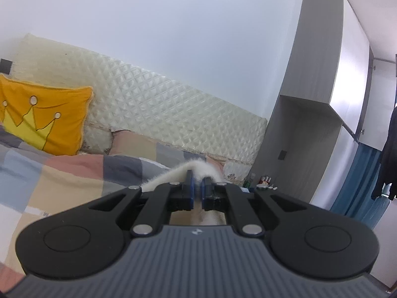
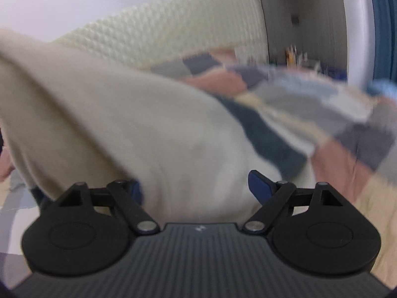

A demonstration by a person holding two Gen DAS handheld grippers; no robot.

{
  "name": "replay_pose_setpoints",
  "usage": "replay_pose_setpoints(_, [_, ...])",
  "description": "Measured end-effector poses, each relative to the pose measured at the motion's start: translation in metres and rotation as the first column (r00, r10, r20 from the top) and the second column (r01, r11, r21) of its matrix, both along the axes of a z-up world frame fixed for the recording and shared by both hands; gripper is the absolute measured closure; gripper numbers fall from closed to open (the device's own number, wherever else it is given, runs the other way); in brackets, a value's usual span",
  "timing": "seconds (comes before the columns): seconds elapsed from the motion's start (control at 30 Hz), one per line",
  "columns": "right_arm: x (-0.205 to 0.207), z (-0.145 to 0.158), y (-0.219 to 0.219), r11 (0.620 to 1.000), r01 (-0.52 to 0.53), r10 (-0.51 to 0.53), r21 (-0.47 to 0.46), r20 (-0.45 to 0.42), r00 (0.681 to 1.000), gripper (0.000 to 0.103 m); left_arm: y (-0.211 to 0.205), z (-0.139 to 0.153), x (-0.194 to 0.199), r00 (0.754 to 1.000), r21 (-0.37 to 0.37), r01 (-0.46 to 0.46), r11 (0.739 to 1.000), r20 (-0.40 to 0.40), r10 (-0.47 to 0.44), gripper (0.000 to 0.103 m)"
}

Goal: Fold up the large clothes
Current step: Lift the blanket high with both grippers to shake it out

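A cream fleece garment (image 2: 119, 114) is lifted over a bed with a patchwork quilt (image 2: 310, 114). In the left wrist view my left gripper (image 1: 197, 186) is shut on a fuzzy white edge of the garment (image 1: 198, 168), held above the quilt (image 1: 62, 173). In the right wrist view, which is blurred, my right gripper (image 2: 198, 188) stands wide open, its blue pads (image 2: 259, 187) on either side of the cloth, which drapes between and over the jaws. The left pad is partly hidden by the fabric.
A quilted cream headboard (image 1: 161, 104) runs along the wall. An orange crown cushion (image 1: 42, 119) leans at the left. A grey wardrobe (image 1: 310, 114) stands right of the bed, with small bottles (image 1: 265, 181) on a low stand and a blue curtain (image 1: 357, 186).
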State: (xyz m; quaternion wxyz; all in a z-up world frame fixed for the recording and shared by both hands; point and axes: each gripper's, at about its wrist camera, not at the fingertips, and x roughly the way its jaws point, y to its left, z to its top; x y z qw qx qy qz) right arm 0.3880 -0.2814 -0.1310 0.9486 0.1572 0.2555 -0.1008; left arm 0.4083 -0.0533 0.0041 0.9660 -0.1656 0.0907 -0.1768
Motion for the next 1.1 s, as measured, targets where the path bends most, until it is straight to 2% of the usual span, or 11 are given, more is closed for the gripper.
replay_pose_setpoints(0.17, [-0.018, -0.012, 0.004, 1.0, 0.006, -0.005, 0.023, -0.065, 0.998, 0.012, 0.012, -0.006, -0.027, 0.999, -0.002, -0.029, 1.0, -0.029, 0.029, 0.097])
replay_pose_setpoints(0.27, [-0.033, -0.01, 0.009, 0.999, 0.021, -0.024, -0.028, -0.079, 0.997, 0.012, 0.023, -0.01, -0.04, 0.998, -0.012, -0.056, 0.998, -0.044, 0.055, 0.097])
replay_pose_setpoints(0.37, [-0.062, 0.0, 0.006, 0.992, 0.098, -0.101, -0.076, -0.038, 0.994, 0.012, 0.03, -0.01, -0.052, 0.996, -0.029, -0.078, 0.997, -0.054, 0.076, 0.097])
replay_pose_setpoints(0.5, [-0.104, 0.023, 0.007, 0.976, 0.157, -0.152, -0.15, 0.042, 0.987, 0.012, 0.039, 0.0, -0.082, 0.996, -0.058, -0.08, 0.995, -0.043, 0.078, 0.097])
replay_pose_setpoints(0.63, [-0.129, 0.046, -0.012, 0.979, 0.178, -0.17, -0.097, 0.081, 0.982, 0.012, 0.048, 0.009, -0.114, 0.995, -0.055, -0.094, 0.994, -0.021, 0.093, 0.097])
replay_pose_setpoints(0.83, [-0.164, 0.072, -0.018, 0.99, 0.115, -0.104, -0.085, 0.125, 0.987, 0.013, 0.074, 0.013, -0.164, 0.99, -0.071, -0.142, 0.987, -0.023, 0.14, 0.097])
replay_pose_setpoints(1.0, [-0.187, 0.095, -0.001, 0.983, 0.056, -0.025, -0.176, 0.174, 0.985, 0.013, 0.1, 0.016, -0.207, 0.98, -0.053, -0.198, 0.979, -0.022, 0.197, 0.097])
replay_pose_setpoints(1.1, [-0.199, 0.112, 0.007, 0.982, 0.026, 0.012, -0.187, 0.201, 0.979, 0.013, 0.116, 0.024, -0.238, 0.974, -0.057, -0.228, 0.972, -0.007, 0.228, 0.097])
